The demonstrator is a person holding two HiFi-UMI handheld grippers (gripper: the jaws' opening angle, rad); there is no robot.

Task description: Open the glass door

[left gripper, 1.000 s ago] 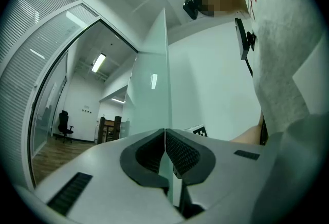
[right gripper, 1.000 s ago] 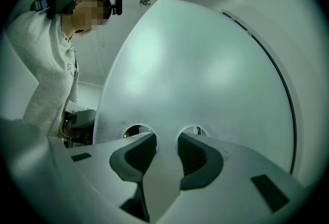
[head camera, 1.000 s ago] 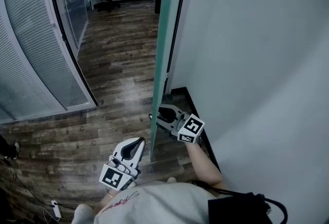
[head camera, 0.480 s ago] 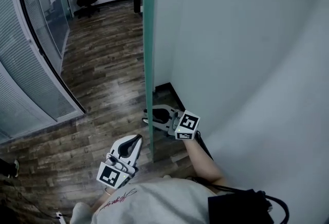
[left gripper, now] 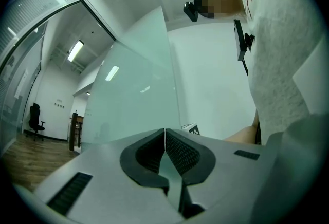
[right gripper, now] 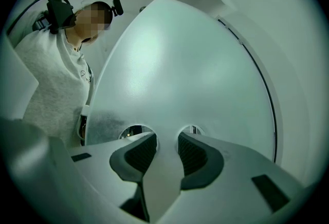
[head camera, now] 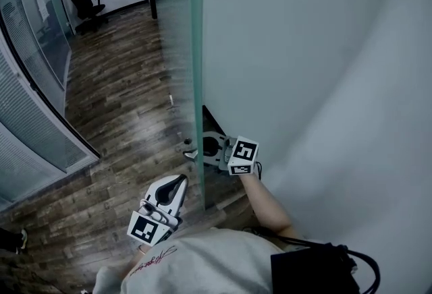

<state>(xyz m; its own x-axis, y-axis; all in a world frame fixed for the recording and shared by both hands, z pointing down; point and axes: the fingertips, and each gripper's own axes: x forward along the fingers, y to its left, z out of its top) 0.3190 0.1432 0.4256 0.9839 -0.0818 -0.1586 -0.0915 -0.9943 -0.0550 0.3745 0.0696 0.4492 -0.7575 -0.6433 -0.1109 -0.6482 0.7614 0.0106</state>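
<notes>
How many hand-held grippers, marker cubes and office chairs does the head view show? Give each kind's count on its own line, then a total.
Hand-held grippers: 2 (left, right)
Marker cubes: 2 (left, right)
Office chairs: 1
Total: 5

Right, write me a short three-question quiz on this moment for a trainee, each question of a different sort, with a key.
1. What is the right gripper clamped on?
A) a cable
B) the handle of the glass door
C) a broom
2. True or false: the left gripper has its jaws together with nothing between them.
3. What piece of furniture stands at the far end of the wooden floor?
Key: 1 B. 2 true. 3 a black office chair.
</notes>
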